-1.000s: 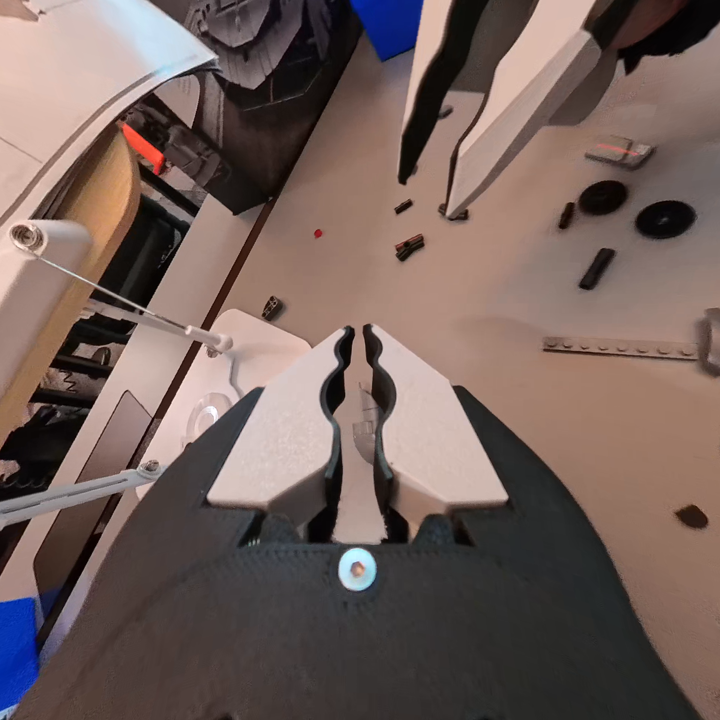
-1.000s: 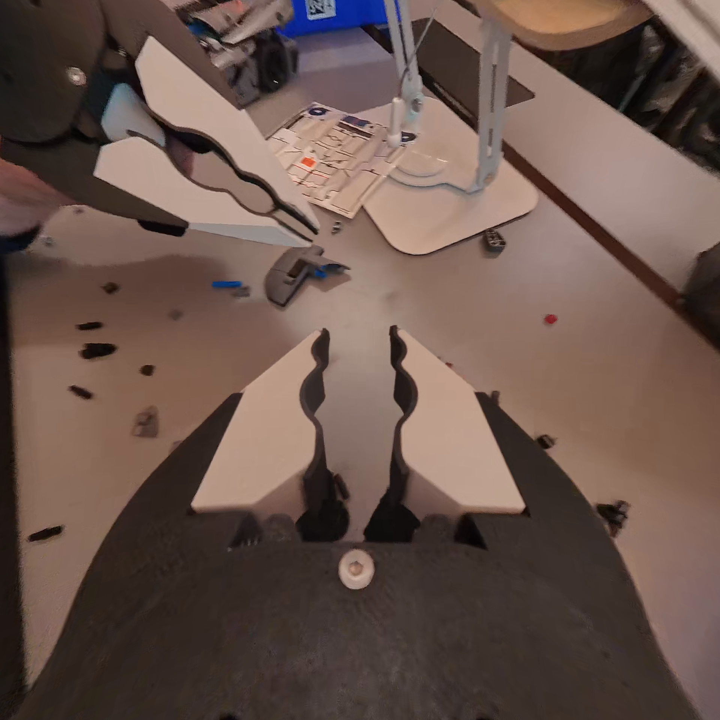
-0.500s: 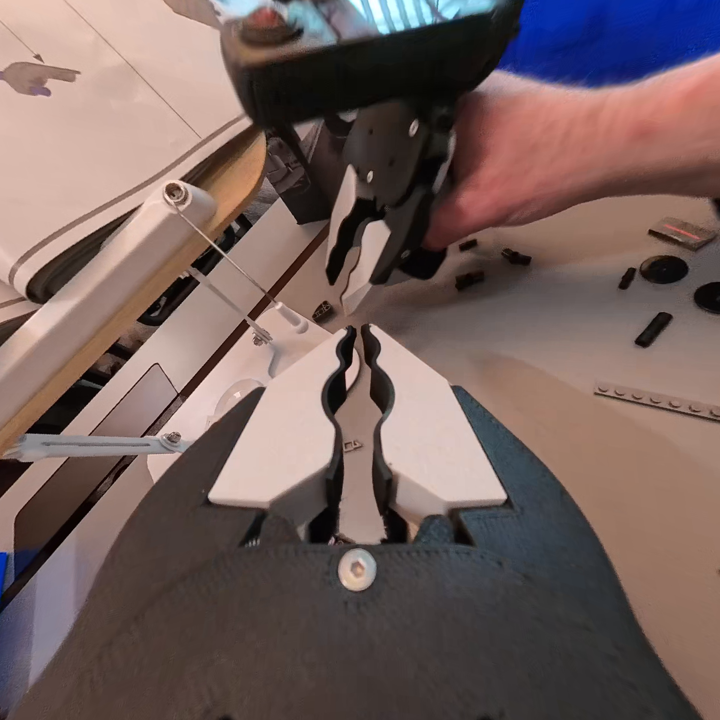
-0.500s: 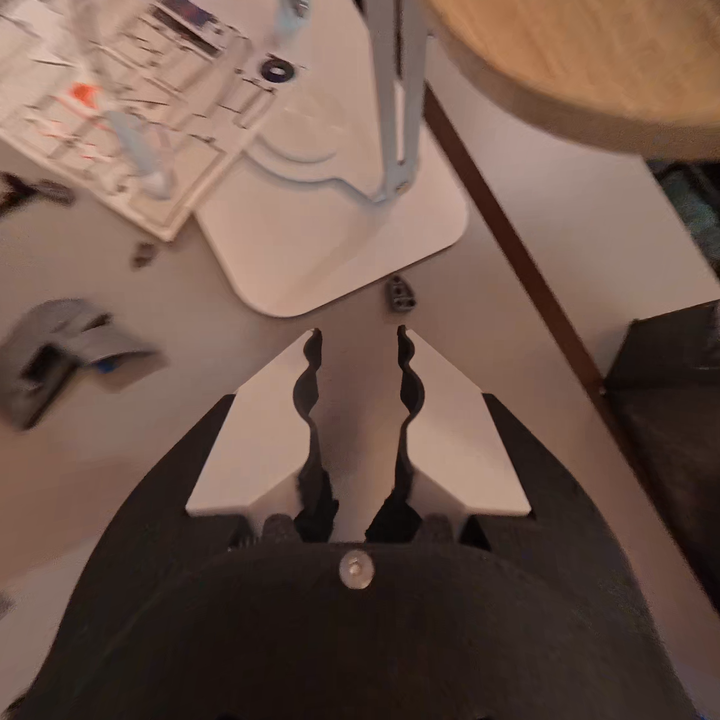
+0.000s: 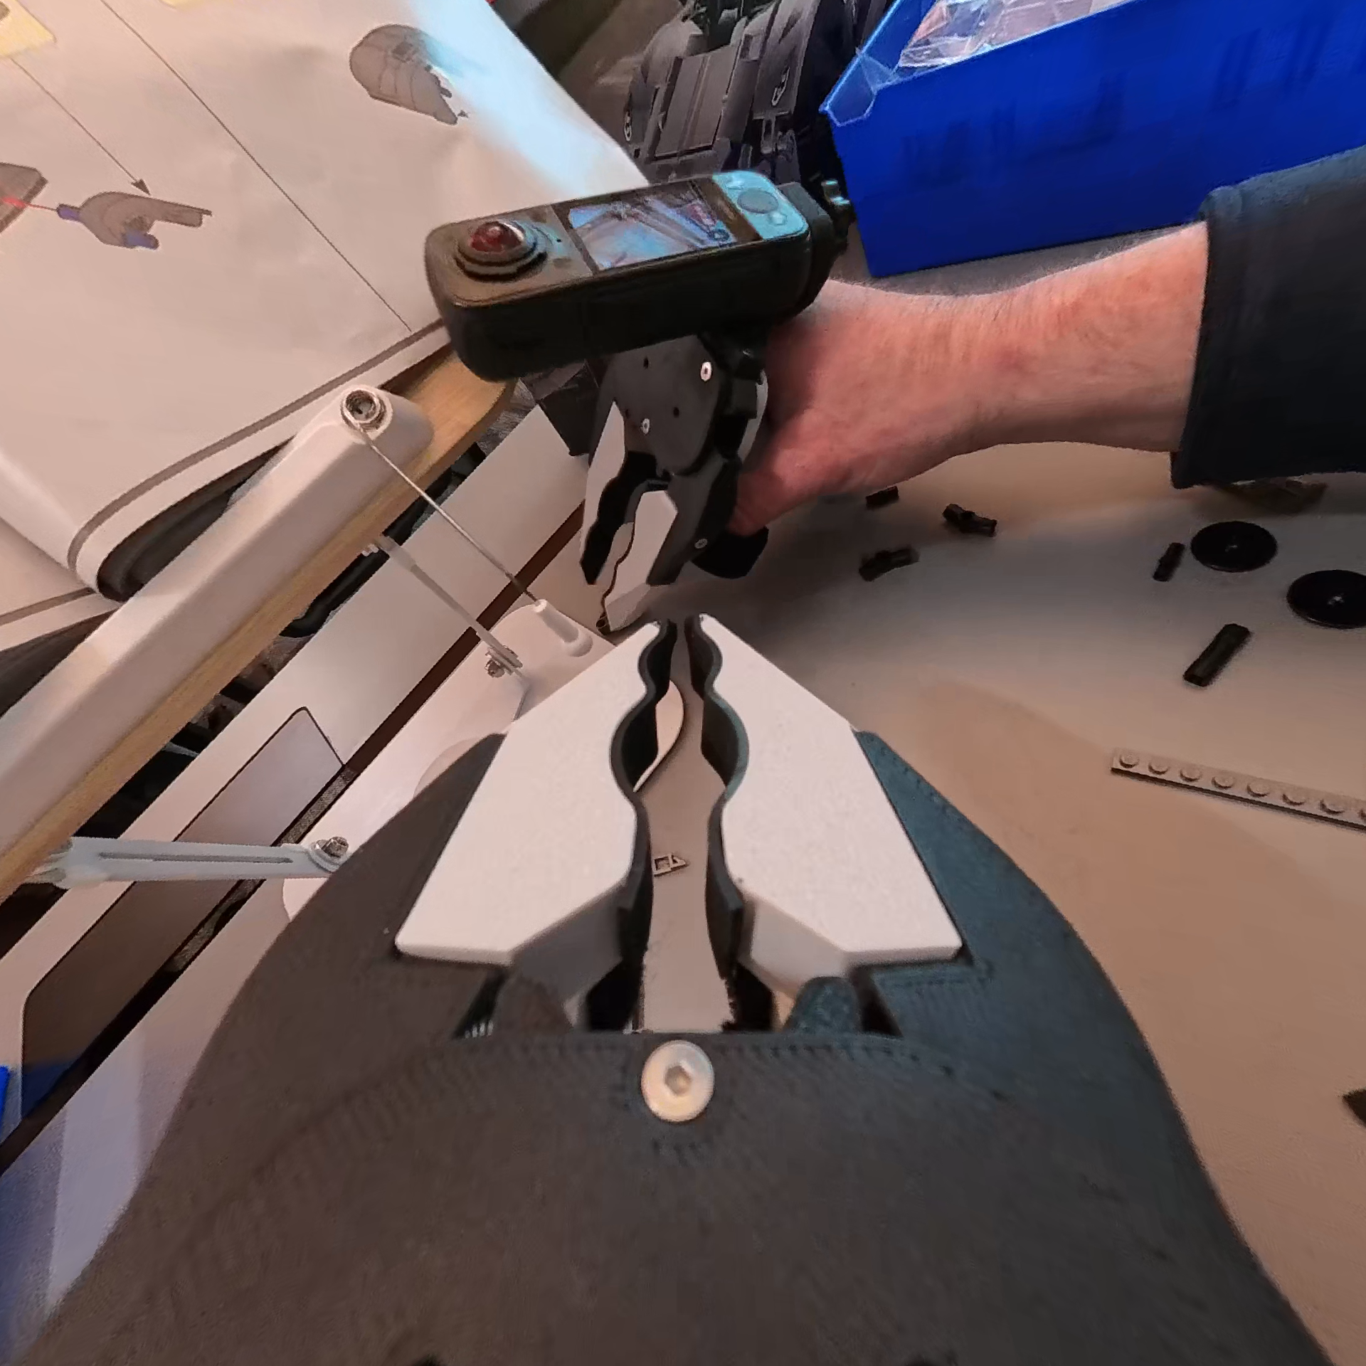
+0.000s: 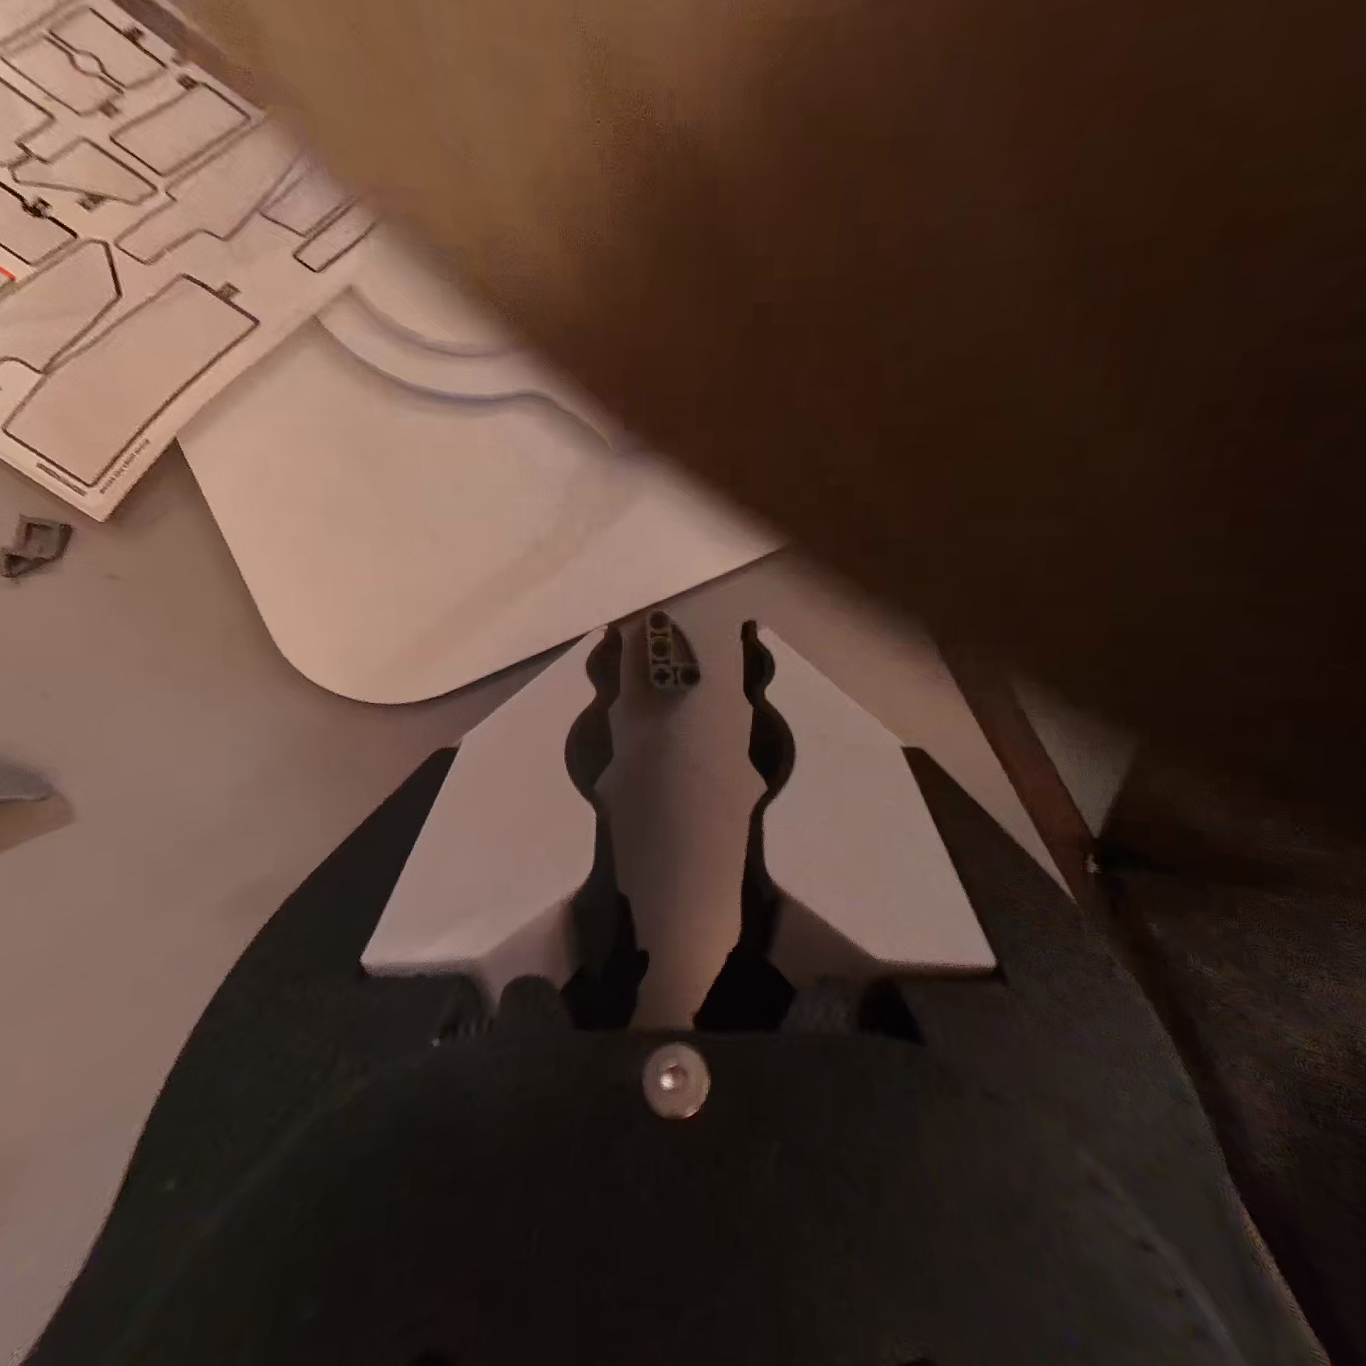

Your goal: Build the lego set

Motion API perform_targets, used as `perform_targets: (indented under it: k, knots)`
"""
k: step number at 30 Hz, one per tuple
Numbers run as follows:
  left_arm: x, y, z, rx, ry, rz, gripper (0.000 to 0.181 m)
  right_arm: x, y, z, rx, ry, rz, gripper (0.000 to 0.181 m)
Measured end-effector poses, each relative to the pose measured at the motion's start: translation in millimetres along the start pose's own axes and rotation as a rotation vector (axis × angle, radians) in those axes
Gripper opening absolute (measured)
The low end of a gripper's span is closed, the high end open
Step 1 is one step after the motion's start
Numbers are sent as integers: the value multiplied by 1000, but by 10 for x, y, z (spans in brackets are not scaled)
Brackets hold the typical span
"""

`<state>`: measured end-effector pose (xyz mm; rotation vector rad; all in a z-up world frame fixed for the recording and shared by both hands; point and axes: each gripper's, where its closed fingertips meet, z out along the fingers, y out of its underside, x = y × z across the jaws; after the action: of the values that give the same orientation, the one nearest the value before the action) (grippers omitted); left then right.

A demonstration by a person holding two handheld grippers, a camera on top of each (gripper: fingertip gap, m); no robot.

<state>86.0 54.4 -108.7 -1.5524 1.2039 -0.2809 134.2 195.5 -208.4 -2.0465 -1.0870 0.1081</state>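
A small grey L-shaped beam with holes (image 6: 665, 658) lies on the table by the corner of the white stand base (image 6: 414, 562). My right gripper (image 6: 680, 632) is open, with its fingertips on either side of the beam and not closed on it. In the left wrist view the right gripper (image 5: 613, 591) points down at the table beside the base, held by a hand (image 5: 887, 399). My left gripper (image 5: 680, 628) hovers close in front of it with its jaws almost together; I see nothing held at its tips.
A wooden book stand (image 5: 222, 643) holds the open instruction booklet (image 5: 222, 222) over the left side. A sticker sheet (image 6: 111, 296) lies on the base. Two black discs (image 5: 1233, 545), black pins (image 5: 1216, 654), a long grey plate (image 5: 1242, 791) and a blue bin (image 5: 1109, 126) are on the right. Tip to tip, the grippers are about 20 centimeters apart.
The right gripper moved away from the left gripper to the corner of the stand base and came down around the small grey beam. The left gripper turned to face it.
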Motion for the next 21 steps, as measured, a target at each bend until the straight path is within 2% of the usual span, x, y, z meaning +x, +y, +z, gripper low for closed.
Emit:
perform_targets:
  k: [1, 2, 5, 8, 16, 21]
  knots:
    - [-2, 0, -2, 0, -1, 1, 1, -6, 11, 4, 3, -1, -12, 30]
    - [-4, -1, -3, 0, -2, 3, 1, -20, 23, 12, 9, -3, -23, 24]
    - [-1, -7, -2, 3, -1, 3, 1, -50, 67, 58, 22, 13, -80, 25]
    - [2, 1, 3, -1, -2, 6, 1, -22, 92, 62, 9, 43, -87, 11]
    - [-26, 14, -2, 1, -6, -1, 2, -130, 185, -43, -47, -4, -27, 12]
    - [-20, 29, 1, -4, 1, -2, 2, -457, 308, -287, -100, -115, -58, 12]
